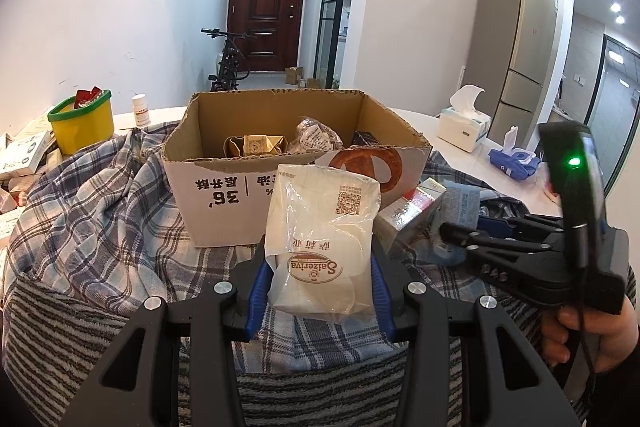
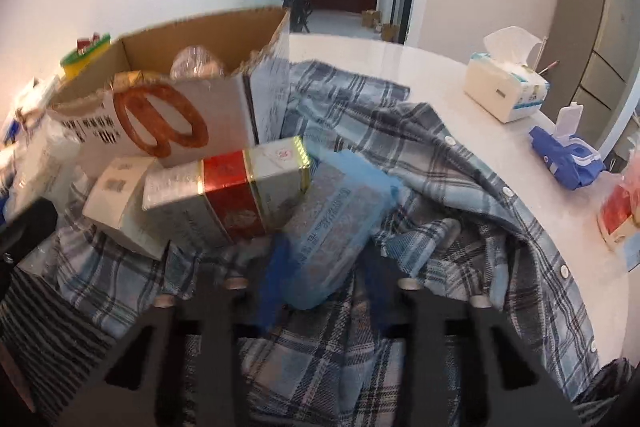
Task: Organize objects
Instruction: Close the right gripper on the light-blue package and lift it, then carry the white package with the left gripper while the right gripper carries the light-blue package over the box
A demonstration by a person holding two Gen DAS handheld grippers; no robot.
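Blue pads of the left gripper point(image 1: 320, 283) are seen pressed against both sides of a white plastic packet point(image 1: 322, 239) with an oval brown logo; the packet is held upright just in front of the cardboard box point(image 1: 224, 183). The right gripper point(image 2: 320, 287) is shown partly closed around a blue-edged flat packet point(image 2: 336, 227); because that view is blurred, it cannot be told whether its pads press on the packet or merely flank it. In the left wrist view the right gripper is seen from the side, gripped by a hand point(image 1: 592, 335). Beside the blue packet a silver box with a red band point(image 2: 232, 191) and a white carton point(image 2: 120, 203) are leaned against the cardboard box. Inside the open box a gold package point(image 1: 256, 145) and a clear wrapped bundle point(image 1: 316, 137) are lying. Everything is set on a plaid shirt point(image 1: 100, 211) spread over a white table point(image 2: 440, 75). A yellow tub point(image 1: 82, 125), a tissue box point(image 2: 504, 91) and a blue wipes pack point(image 2: 564, 157) stand further out.
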